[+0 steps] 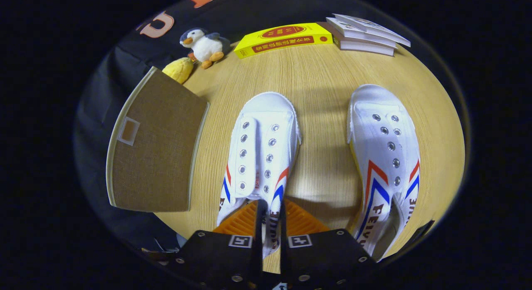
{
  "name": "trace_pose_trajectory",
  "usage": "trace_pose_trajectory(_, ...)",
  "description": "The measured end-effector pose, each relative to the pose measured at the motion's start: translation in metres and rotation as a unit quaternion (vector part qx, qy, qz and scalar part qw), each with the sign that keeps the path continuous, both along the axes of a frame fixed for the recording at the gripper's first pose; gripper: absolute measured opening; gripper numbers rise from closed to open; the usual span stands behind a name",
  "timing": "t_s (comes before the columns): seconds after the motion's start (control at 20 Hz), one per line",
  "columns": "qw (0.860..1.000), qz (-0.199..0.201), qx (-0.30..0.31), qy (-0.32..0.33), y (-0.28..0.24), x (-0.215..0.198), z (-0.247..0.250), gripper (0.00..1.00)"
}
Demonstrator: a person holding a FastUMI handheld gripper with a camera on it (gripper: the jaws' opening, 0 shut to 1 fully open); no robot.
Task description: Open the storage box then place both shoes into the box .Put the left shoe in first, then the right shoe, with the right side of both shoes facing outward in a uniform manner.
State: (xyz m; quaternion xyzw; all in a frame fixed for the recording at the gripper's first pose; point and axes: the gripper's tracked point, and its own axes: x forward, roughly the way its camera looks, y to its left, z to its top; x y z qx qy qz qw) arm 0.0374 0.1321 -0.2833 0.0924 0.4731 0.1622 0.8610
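Wooden counter [316, 74] carries it all. Brown fabric storage box [156, 151] far left, lid closed. Two white shoes side by side: right shoe [384, 157] lies free, left shoe [262, 157] w/ its side wall pinched between the tongs [271, 227], closed on it.

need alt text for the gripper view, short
The tongs are closed on the side wall of a white canvas shoe on a round wooden table. A second white canvas shoe sits beside it, and a closed brown fabric storage box sits opposite.
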Motion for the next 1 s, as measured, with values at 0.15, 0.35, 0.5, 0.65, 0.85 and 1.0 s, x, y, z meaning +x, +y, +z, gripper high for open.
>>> trace_pose_trajectory(0.15,0.992,-0.050,0.114,-0.031,0.015,0.000,0.020,0.00)
trace_pose_trajectory(0.35,0.984,-0.062,0.149,-0.071,0.026,0.006,0.069,0.00)
trace_pose_trajectory(0.5,0.981,-0.056,0.151,-0.106,0.042,0.006,0.122,0.00)
trace_pose_trajectory(0.65,0.976,-0.047,0.155,-0.146,0.072,0.000,0.180,0.00)
trace_pose_trajectory(0.85,0.969,-0.030,0.173,-0.172,0.140,-0.013,0.225,0.00)
trace_pose_trajectory(1.0,0.971,-0.007,0.177,-0.162,0.196,-0.026,0.221,0.00)
